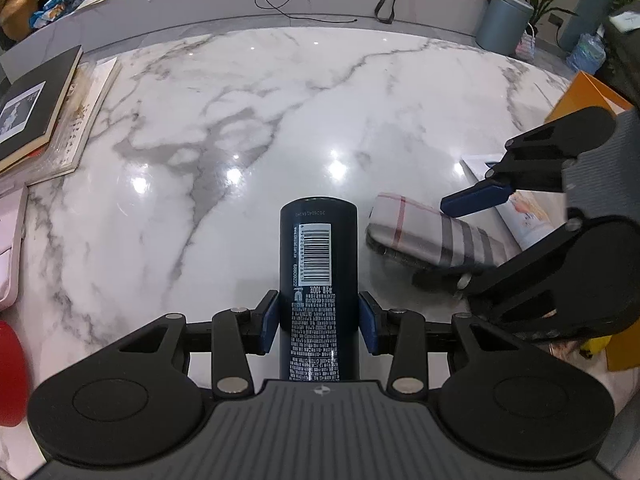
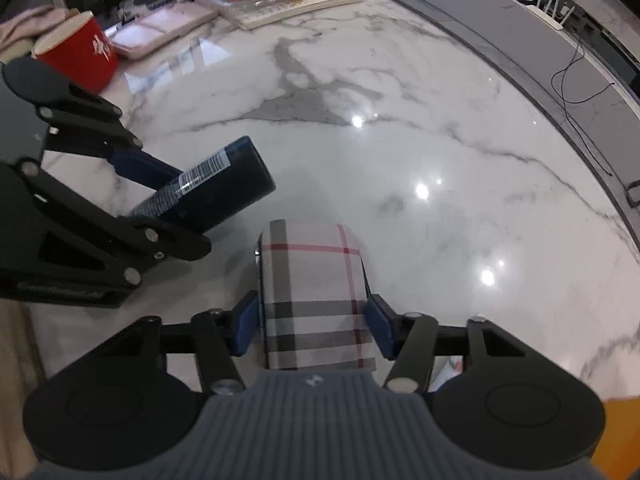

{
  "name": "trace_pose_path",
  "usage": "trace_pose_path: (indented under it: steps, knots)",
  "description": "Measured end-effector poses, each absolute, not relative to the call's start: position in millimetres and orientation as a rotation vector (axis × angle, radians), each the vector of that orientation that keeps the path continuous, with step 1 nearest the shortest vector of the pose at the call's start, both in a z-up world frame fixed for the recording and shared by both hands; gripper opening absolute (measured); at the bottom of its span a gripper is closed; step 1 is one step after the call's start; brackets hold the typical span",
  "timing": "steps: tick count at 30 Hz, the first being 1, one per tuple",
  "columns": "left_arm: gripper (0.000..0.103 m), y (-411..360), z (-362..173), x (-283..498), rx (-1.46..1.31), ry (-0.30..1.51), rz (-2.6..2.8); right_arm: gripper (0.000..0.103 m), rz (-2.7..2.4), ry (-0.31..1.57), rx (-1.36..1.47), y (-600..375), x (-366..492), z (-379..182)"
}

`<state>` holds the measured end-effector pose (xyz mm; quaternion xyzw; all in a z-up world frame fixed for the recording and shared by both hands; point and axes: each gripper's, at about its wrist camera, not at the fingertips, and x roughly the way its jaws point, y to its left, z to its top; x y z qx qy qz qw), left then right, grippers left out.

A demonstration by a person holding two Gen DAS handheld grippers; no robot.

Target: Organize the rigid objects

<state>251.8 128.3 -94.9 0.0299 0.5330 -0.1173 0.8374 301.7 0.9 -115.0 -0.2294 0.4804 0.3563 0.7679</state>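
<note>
The left claw [image 1: 319, 322] clamps a dark can [image 1: 318, 264] bearing a barcode and "100"; at its 3 o'clock, the right claw [image 2: 314, 330] grips a plaid case [image 2: 316, 300].

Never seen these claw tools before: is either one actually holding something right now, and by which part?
Yes. The left gripper clamps the dark can by its sides, around mid-length. The right gripper pinches the plaid case across its long edges near one end.
</note>
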Motion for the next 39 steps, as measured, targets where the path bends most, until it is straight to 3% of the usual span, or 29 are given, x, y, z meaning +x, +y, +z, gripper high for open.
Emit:
trace_pose_path:
  steps: [1,12,29,33,36,39]
  knots:
    - [0.047,127.3,-94.3,249.5,0.066,1.13,-0.247,0.033,0.771,1.022,-0.478,-2.4,296.7,-107.2]
    - [0.047,103.1,-79.4,217.5,0.062,1.144,-0.272,0.016,0.741,1.15,-0.175,-46.2,264.0,-80.7]
    - [0.047,85.1,-107.8,211.9,0.125,1.231,-0.316,0.022,0.654,1.131,-0.292,-39.6,249.6,-99.5]
    - [0.056,81.0,-108.5,214.3,0.191,1.266,-0.335,0.023,0.653,1.128,-0.291,-39.3,249.3,-101.1]
    - [0.055,79.3,-109.0,212.0,0.231,1.282,-0.352,0.024,0.646,1.115,-0.301,-37.8,247.6,-100.9]
    - [0.048,79.4,-108.9,208.6,0.222,1.279,-0.359,0.022,0.633,1.103,-0.275,-40.4,244.8,-101.6]
